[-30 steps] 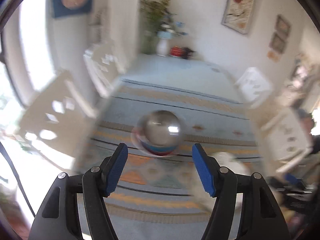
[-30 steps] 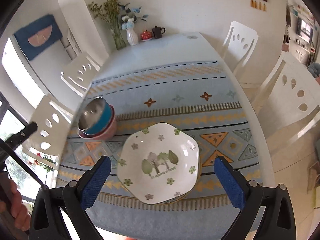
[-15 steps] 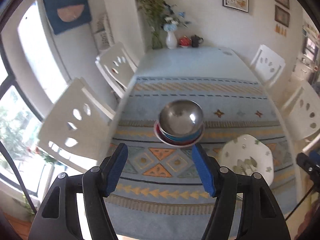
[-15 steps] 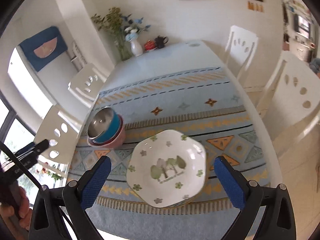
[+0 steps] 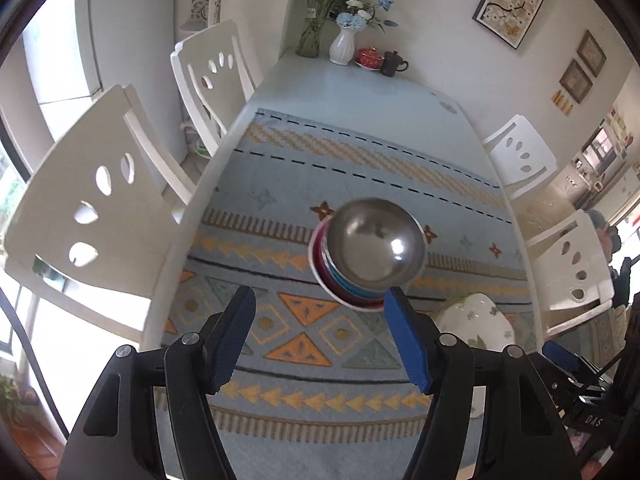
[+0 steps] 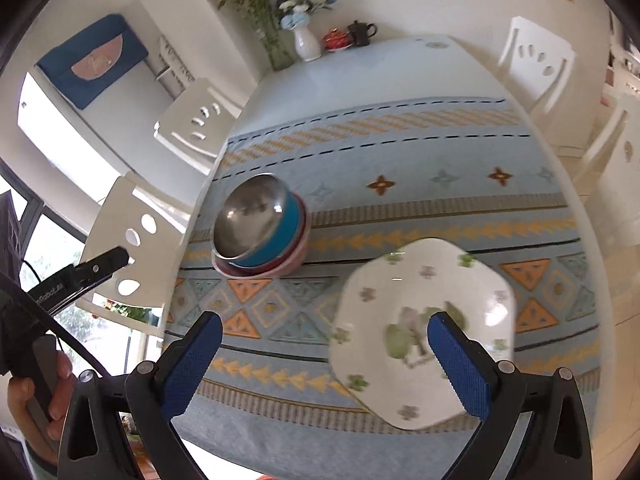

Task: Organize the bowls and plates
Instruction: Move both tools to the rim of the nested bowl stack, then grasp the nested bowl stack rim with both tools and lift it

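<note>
Bowls [image 5: 374,254]: nested stack, steel bowl uppermost, blue beneath, pink-red lowest; stands on the patterned cloth [image 6: 420,208] toward the left edge of the surface [image 6: 360,80].
Plate [image 6: 424,328]: white, floral print, angular rim; lies on the cloth near the front edge, right of the stack and apart from it.
Left gripper [image 5: 320,340]: jaws wide apart, nothing held, raised above the cloth short of the stack.
Right gripper [image 6: 324,364]: jaws wide apart, nothing held; right finger overlaps the plate in view, contact cannot be told.
Far end: vase [image 6: 306,42] and teapot [image 6: 362,32].

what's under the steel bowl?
The steel bowl nests in a blue bowl, itself in a pink bowl. Their insides are covered; anything further beneath is hidden.
</note>
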A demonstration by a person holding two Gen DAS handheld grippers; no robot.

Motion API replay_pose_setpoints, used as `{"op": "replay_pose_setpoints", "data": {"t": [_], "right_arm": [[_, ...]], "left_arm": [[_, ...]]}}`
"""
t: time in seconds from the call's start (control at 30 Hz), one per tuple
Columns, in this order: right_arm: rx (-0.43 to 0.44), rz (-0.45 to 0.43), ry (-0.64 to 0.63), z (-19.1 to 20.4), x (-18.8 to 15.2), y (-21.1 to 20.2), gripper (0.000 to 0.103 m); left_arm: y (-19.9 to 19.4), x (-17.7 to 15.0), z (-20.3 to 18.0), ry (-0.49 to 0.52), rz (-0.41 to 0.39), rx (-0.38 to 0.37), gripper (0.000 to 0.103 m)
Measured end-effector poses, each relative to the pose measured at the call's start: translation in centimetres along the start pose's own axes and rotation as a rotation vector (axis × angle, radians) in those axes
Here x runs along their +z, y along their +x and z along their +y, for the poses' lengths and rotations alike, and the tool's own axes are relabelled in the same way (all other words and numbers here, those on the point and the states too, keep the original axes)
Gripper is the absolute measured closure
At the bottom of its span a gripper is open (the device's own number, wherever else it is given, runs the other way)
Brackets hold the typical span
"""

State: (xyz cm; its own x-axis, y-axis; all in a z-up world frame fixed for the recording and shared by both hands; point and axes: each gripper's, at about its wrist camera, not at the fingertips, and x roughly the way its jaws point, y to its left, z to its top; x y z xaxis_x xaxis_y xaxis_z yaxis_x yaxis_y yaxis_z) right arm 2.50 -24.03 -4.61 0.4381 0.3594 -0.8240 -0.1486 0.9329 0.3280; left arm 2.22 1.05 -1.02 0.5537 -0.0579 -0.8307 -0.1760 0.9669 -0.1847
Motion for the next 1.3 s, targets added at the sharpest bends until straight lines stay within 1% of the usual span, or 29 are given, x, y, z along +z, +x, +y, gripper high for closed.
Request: {"op": "replay_pose_setpoints", "data": {"t": [0.13, 0.2, 0.27, 0.37, 0.43, 0.53, 0.57, 0.6, 0.67, 0.73, 0.8, 0.9, 0.93, 1.0, 1.1, 1.2, 1.3], "right_arm": [[-0.010, -0.001, 0.010, 1.2, 1.0, 1.6, 0.000], [-0.016, 0.004, 0.021, 1.3, 1.3, 2.5, 0.000], [-0.018, 0.018, 0.027, 1.4, 1.8, 3.6, 0.000], [-0.033, 0.044, 0.035, 1.4, 2.4, 5.4, 0.000], [-0.042, 0.047, 0.036, 1.5, 2.7, 6.0, 0.000], [-0.071, 0.040, 0.038, 1.4, 3.4, 6.8, 0.009], [-0.079, 0.045, 0.041, 1.3, 3.7, 7.2, 0.013], [-0.087, 0.050, 0.046, 1.1, 4.0, 7.6, 0.018], [-0.099, 0.058, 0.066, 0.5, 4.5, 8.3, 0.022], [-0.090, 0.068, 0.113, -0.5, 5.1, 9.2, 0.028], [-0.083, 0.080, 0.154, -1.4, 5.7, 10.0, 0.041], [-0.041, 0.102, 0.232, -3.0, 6.5, 11.5, 0.053], [-0.021, 0.109, 0.251, -3.4, 6.9, 12.0, 0.054], [-0.012, 0.117, 0.252, -3.6, 7.4, 12.6, 0.054], [-0.011, 0.130, 0.228, -3.3, 8.0, 13.3, 0.054], [-0.004, 0.162, 0.211, -2.9, 8.4, 13.9, 0.054], [0.016, 0.185, 0.225, -3.1, 8.1, 14.3, 0.054]], "left_arm": [[0.4, 0.7, 0.6, 0.053, -0.015, 0.030, 0.038], [0.9, 0.8, 1.2, 0.078, -0.006, 0.042, 0.038], [1.7, 1.0, 2.2, 0.080, 0.009, 0.051, 0.038], [3.0, 1.4, 3.7, 0.058, 0.038, 0.033, 0.039], [3.9, 1.6, 4.2, 0.046, 0.062, 0.002, 0.040], [5.2, 1.7, 4.2, 0.066, 0.079, -0.034, 0.042], [5.7, 1.7, 4.1, 0.077, 0.084, -0.042, 0.043], [6.3, 1.7, 3.9, 0.090, 0.093, -0.050, 0.047], [7.4, 1.8, 3.8, 0.100, 0.112, -0.058, 0.052], [8.5, 1.8, 3.8, 0.098, 0.134, -0.079, 0.062], [9.5, 1.9, 4.0, 0.087, 0.153, -0.108, 0.067], [10.7, 2.1, 4.7, 0.043, 0.175, -0.171, 0.073], [11.1, 2.2, 4.9, 0.025, 0.183, -0.196, 0.074], [11.9, 2.4, 5.3, 0.001, 0.192, -0.225, 0.074], [12.7, 2.4, 5.3, -0.007, 0.205, -0.245, 0.074], [13.4, 2.4, 5.1, -0.010, 0.213, -0.272, 0.074], [14.4, 2.6, 5.3, -0.022, 0.217, -0.273, 0.074]]}}
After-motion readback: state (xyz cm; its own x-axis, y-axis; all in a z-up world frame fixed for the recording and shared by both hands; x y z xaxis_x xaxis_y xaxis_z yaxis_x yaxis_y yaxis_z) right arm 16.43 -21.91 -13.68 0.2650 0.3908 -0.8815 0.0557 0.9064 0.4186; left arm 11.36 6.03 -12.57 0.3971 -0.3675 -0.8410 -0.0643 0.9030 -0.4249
